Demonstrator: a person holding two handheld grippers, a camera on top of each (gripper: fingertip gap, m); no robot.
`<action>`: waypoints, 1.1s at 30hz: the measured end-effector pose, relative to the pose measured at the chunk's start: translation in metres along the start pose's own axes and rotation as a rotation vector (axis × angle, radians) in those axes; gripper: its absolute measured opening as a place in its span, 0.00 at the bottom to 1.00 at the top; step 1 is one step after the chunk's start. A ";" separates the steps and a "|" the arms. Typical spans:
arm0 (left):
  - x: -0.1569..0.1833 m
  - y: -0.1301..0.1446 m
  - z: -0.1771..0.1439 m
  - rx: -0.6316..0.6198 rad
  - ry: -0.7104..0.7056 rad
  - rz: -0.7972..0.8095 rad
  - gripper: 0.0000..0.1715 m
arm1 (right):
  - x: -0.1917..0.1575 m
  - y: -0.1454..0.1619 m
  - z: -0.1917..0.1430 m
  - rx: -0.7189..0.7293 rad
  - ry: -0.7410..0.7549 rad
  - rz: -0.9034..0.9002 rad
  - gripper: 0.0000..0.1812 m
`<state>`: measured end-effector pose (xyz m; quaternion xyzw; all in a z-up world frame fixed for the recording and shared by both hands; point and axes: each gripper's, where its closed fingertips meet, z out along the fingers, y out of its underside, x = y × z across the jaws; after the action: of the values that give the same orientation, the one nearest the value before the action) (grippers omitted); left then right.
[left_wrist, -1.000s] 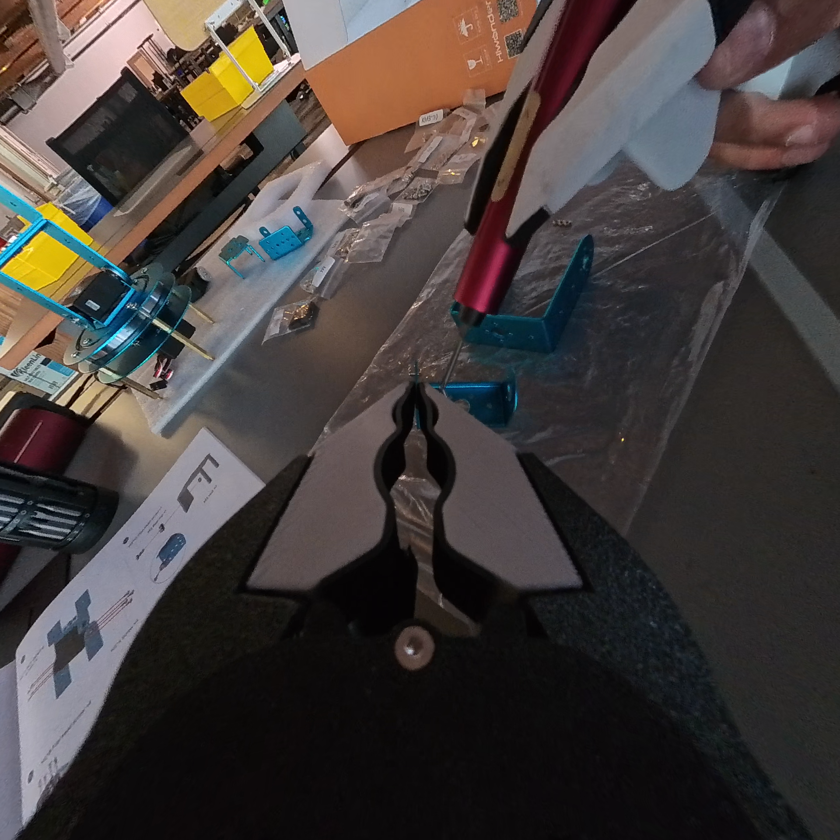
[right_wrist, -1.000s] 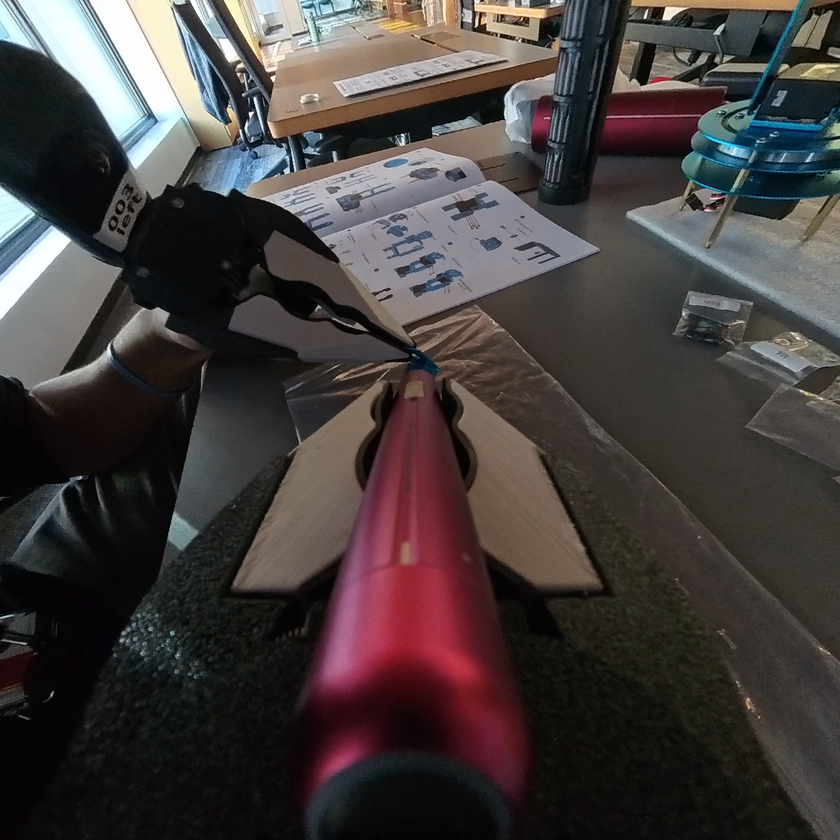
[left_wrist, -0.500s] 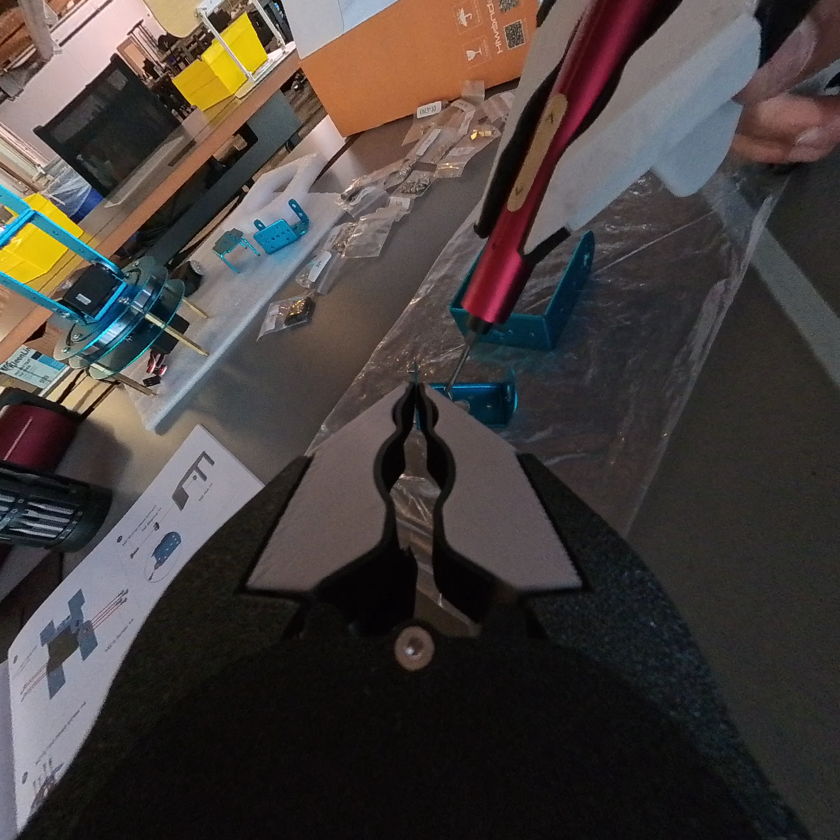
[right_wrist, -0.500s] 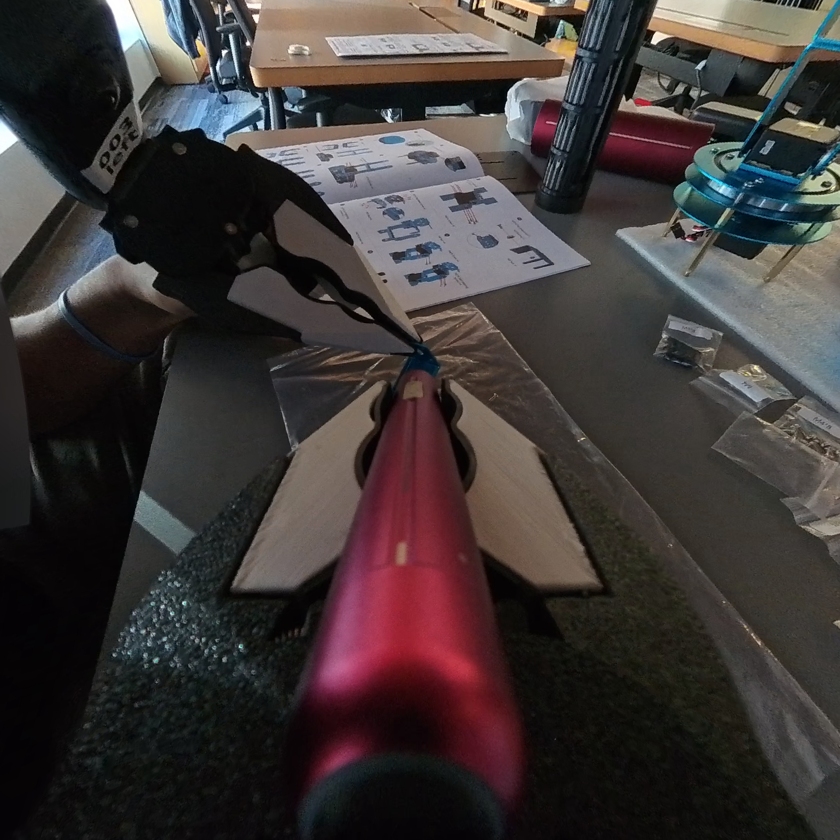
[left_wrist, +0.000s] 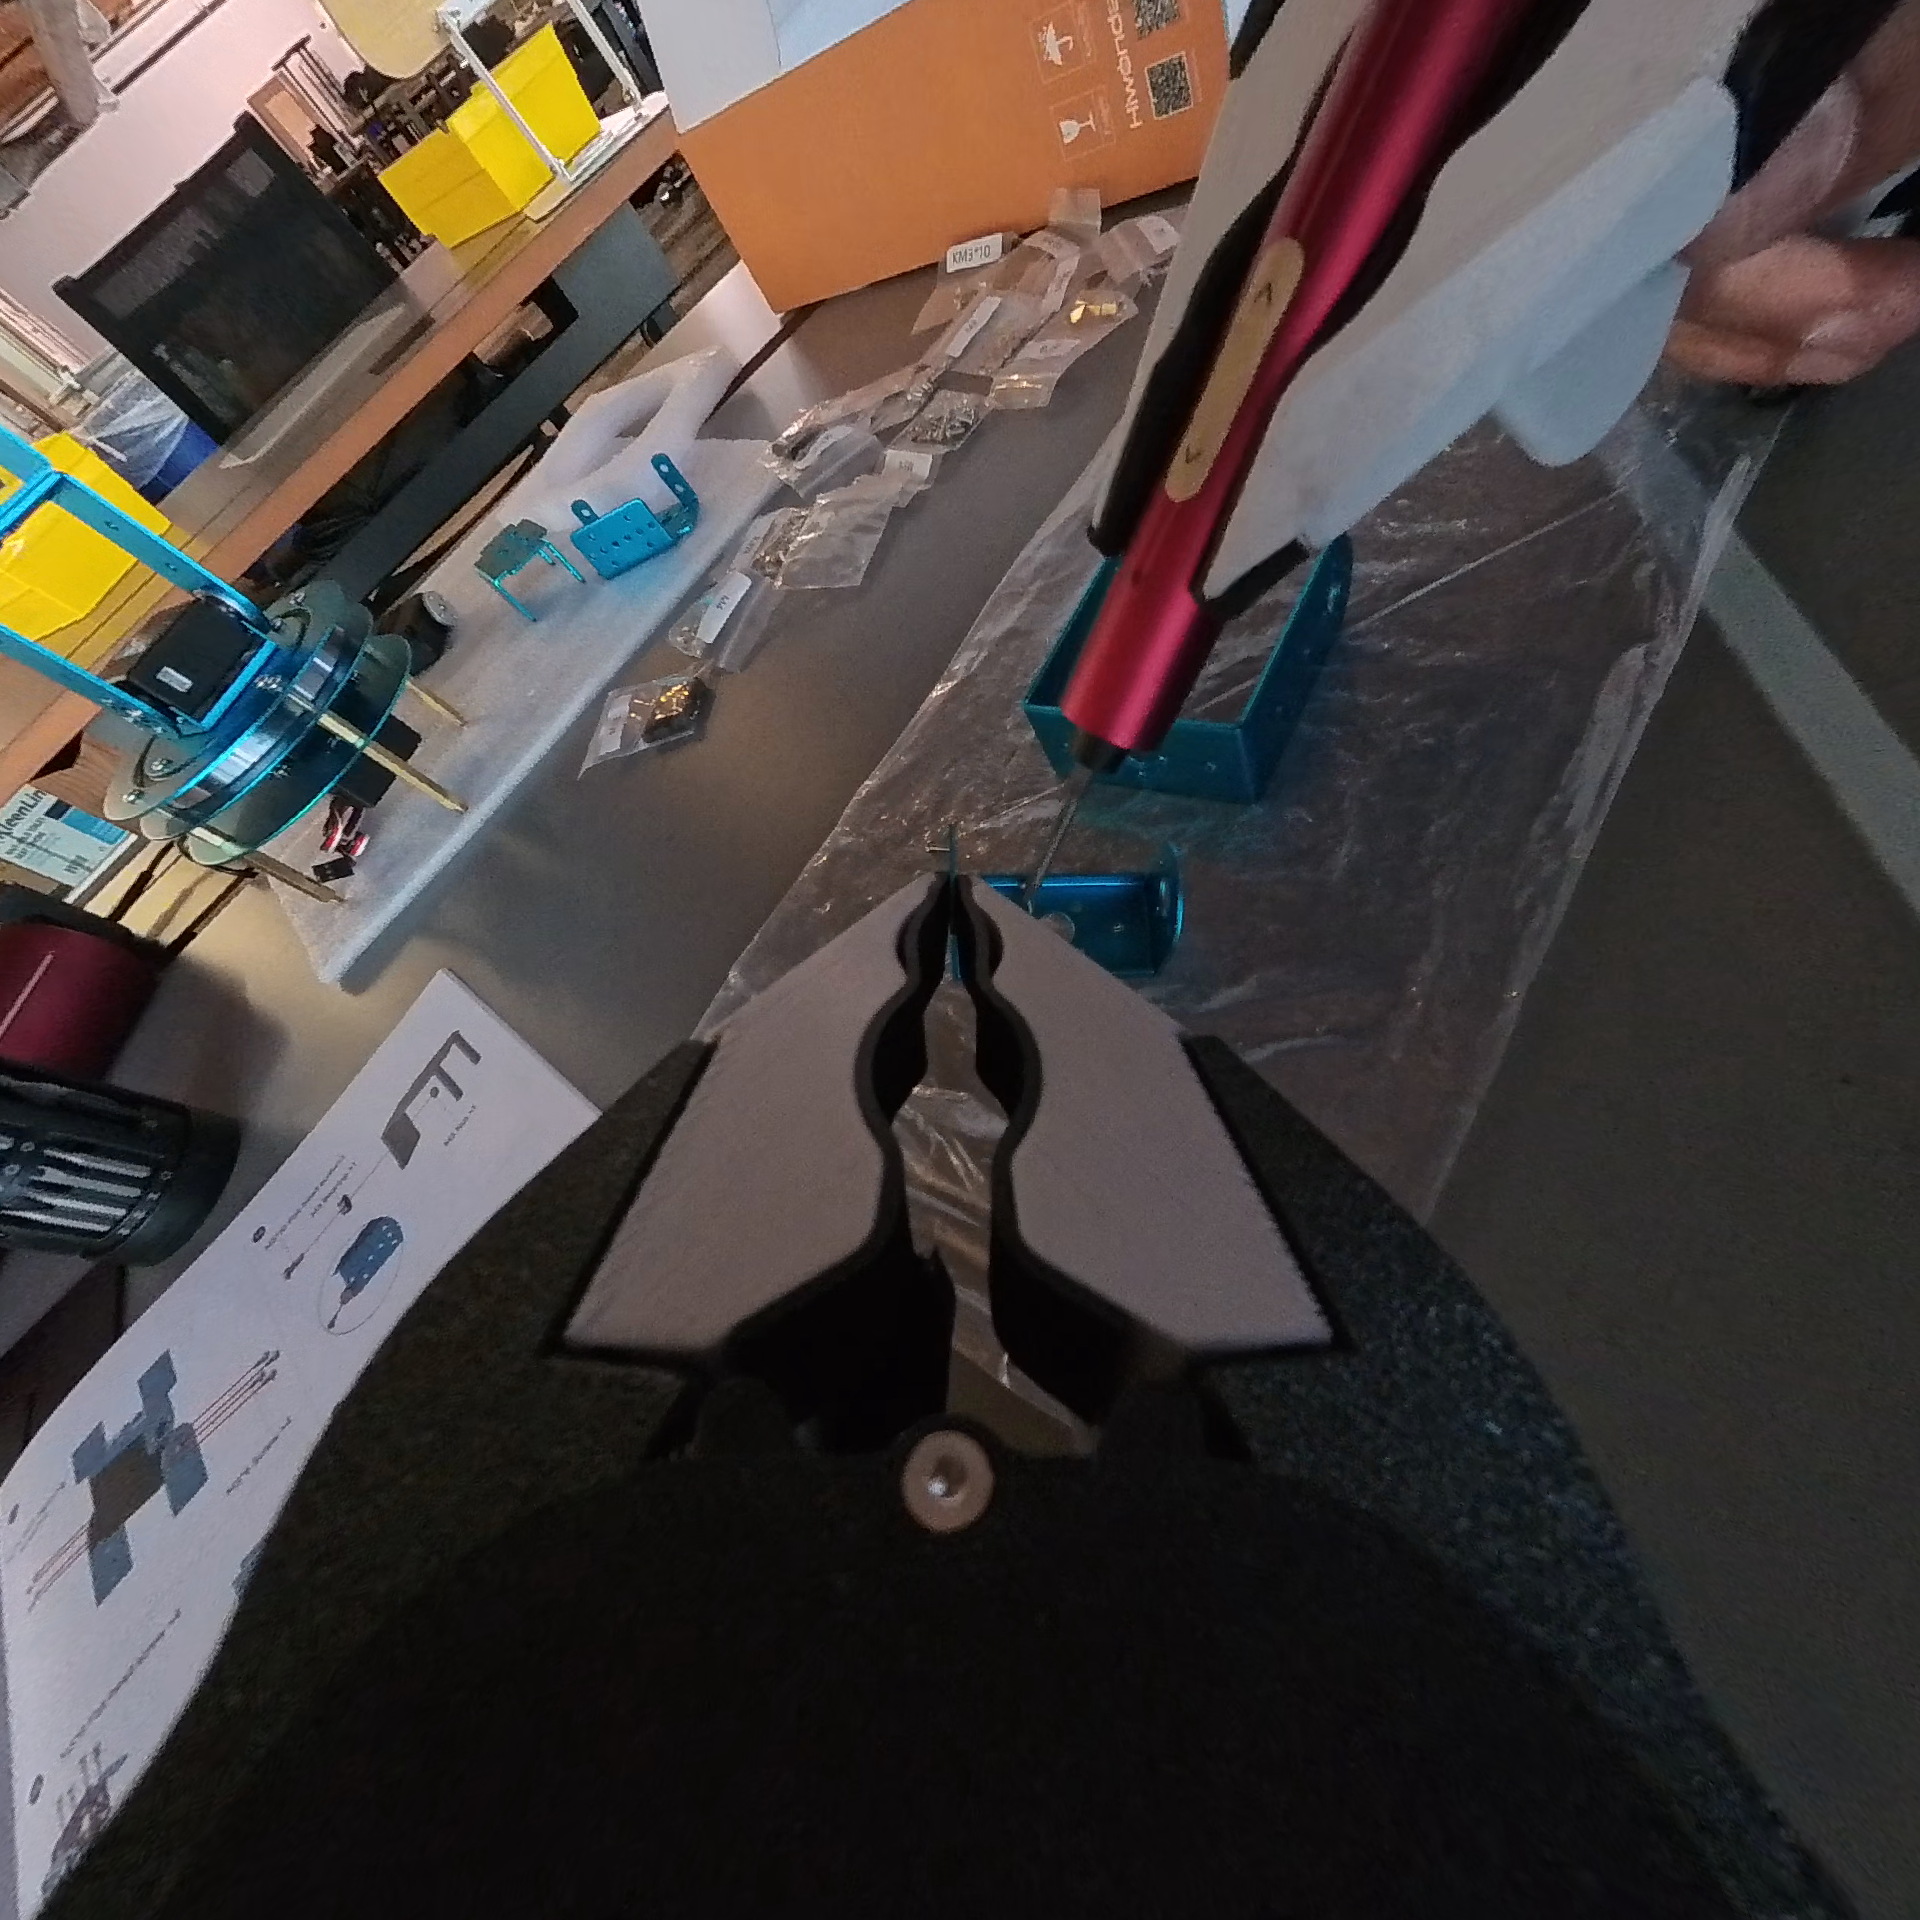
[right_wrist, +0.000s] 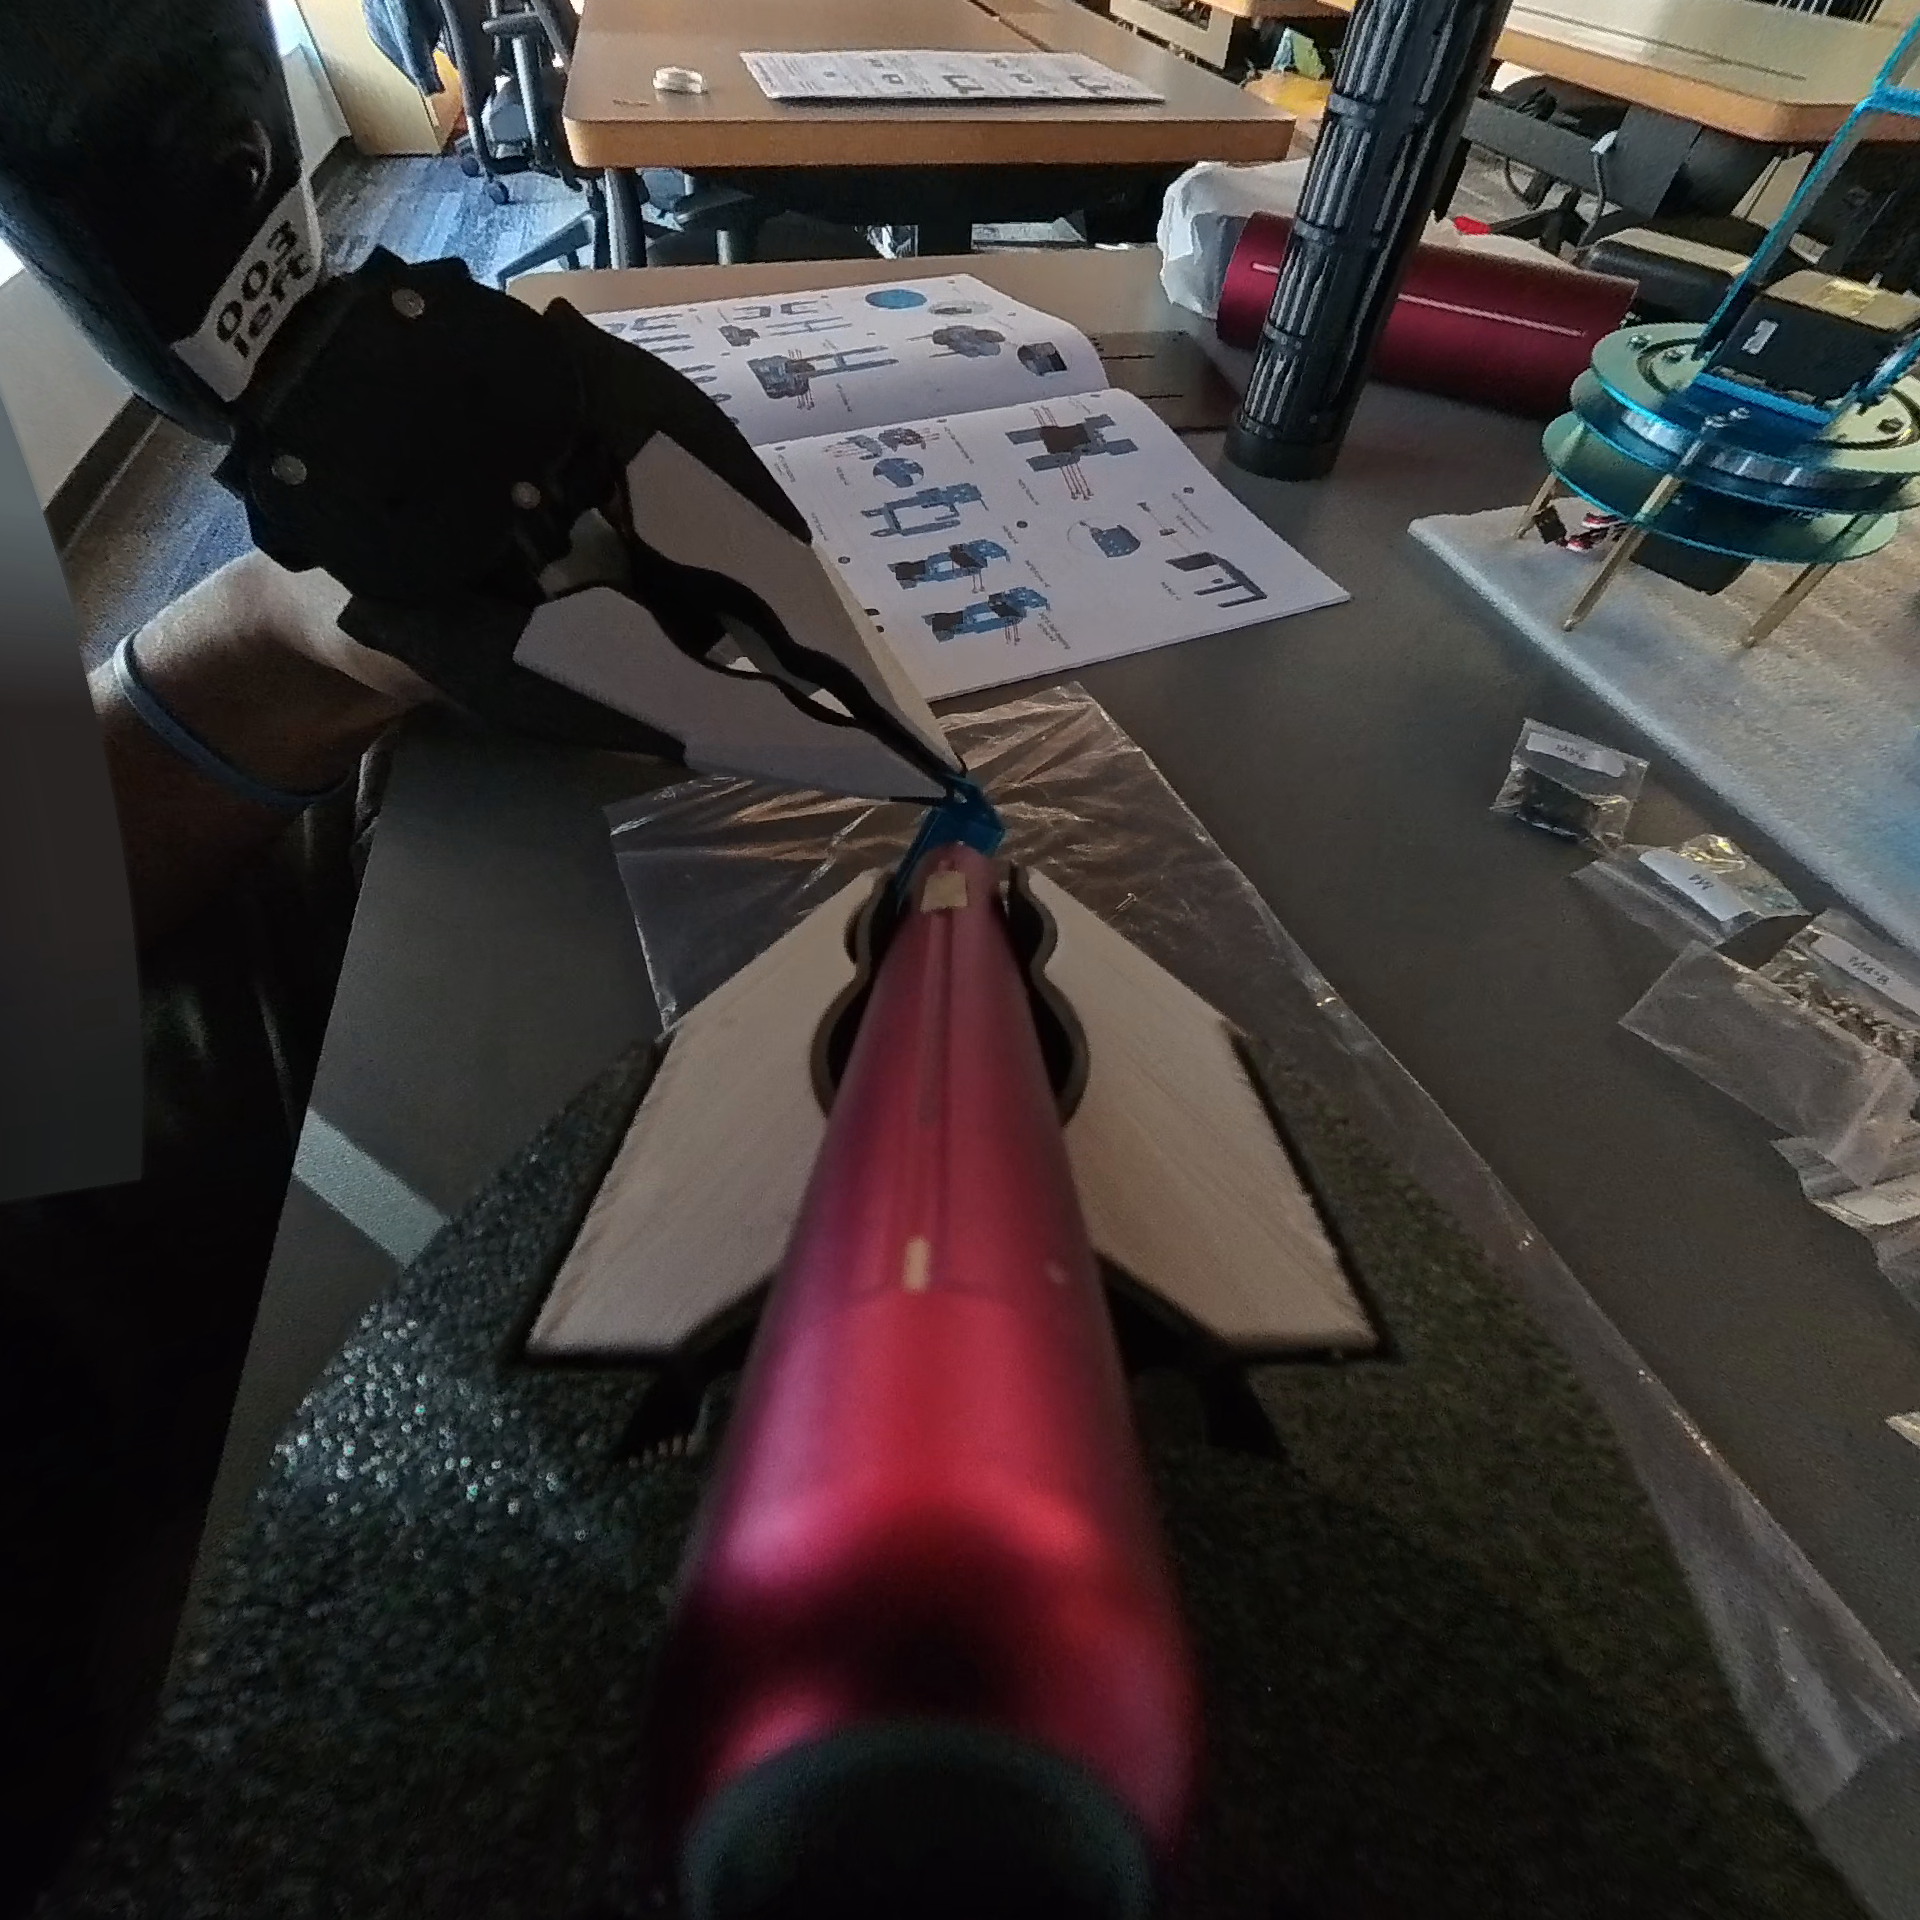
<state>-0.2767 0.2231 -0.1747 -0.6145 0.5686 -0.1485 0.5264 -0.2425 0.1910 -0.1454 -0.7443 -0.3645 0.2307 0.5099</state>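
Observation:
My left gripper (left_wrist: 951, 885) is shut on the edge of a small blue metal bracket (left_wrist: 1101, 920) that lies on a clear plastic sheet (left_wrist: 1455, 935). A tiny screw stands just above its tips. My right gripper (right_wrist: 945, 883) is shut on a red electric screwdriver (right_wrist: 935, 1403). The screwdriver (left_wrist: 1195, 468) slants down from the upper right, and its thin bit touches the small bracket right beside my left tips. In the right wrist view the left gripper (right_wrist: 951, 784) pinches the bracket (right_wrist: 975, 823) just ahead of the screwdriver's nose.
A larger blue U-bracket (left_wrist: 1247, 738) stands on the sheet behind the screwdriver. An open instruction booklet (right_wrist: 987, 499), a round blue turntable assembly (right_wrist: 1745, 436), bags of small hardware (left_wrist: 883, 457), an orange box (left_wrist: 935, 135) and a black ribbed tool stand (right_wrist: 1340, 260) surround the work spot. The tips of one gripper are about 6 centimeters away from the tips of the other. My right tips are roughly 6 centimeters from the larger blue U-bracket (left_wrist: 1247, 738).
The screwdriver has tilted a little more to the right at its top while its bit stays at the small bracket. My left gripper has held still.

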 end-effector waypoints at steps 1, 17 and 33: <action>0.000 0.000 0.000 -0.001 -0.001 0.001 0.00 | 0.000 0.000 0.000 -0.001 0.001 -0.001 0.12; 0.001 0.000 0.000 -0.003 0.000 0.007 0.00 | -0.002 0.002 0.002 -0.006 -0.009 0.001 0.12; 0.002 0.002 0.002 -0.019 0.047 -0.040 0.00 | -0.008 0.000 -0.002 -0.001 0.033 -0.284 0.12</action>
<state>-0.2758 0.2229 -0.1782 -0.6270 0.5699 -0.1677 0.5040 -0.2461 0.1841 -0.1454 -0.6892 -0.4576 0.1438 0.5431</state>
